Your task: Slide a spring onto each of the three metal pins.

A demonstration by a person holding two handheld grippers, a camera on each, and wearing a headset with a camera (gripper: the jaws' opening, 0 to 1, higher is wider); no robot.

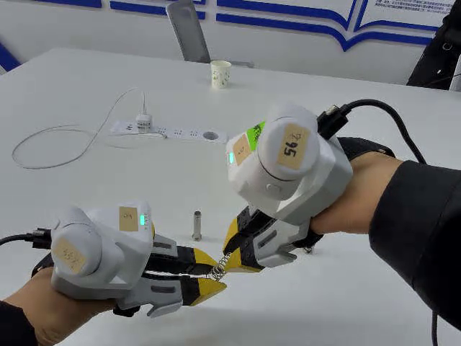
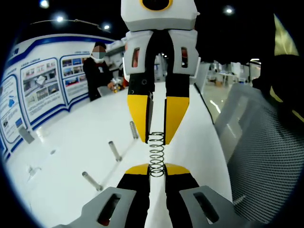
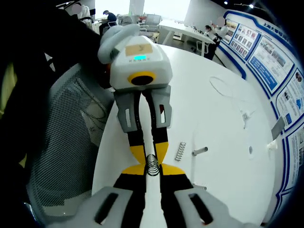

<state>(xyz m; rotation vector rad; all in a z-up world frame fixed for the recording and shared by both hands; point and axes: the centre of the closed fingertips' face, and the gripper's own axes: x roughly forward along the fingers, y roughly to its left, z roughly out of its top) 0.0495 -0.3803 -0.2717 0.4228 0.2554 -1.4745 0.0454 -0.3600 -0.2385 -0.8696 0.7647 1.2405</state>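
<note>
Grippers, pair, meeting nose to nose. Left gripper [image 2: 156, 170]: jaws closed to a slit, pinching one end of a spring [image 2: 156, 154]. Right gripper [image 3: 152, 168]: jaws likewise nearly shut on the other end. Spring: in the air, spanning both tips, on no pin. Metal pins [image 2: 114, 151]: upright, bare, on the white table [image 1: 86, 86] nearby. Second spring [image 3: 180, 151]: lying loose near them. Advice: release one gripper, hold the upper coils, centre the bore over a pin, lower straight.

Three metal pins [image 2: 134, 129] [image 2: 114, 151] [image 2: 91, 181], two springs [image 3: 151, 165] [image 3: 180, 151], two tools [image 1: 214, 274] [image 1: 235, 257], one cup [image 1: 220, 73] and one power strip [image 1: 173, 132].
</note>
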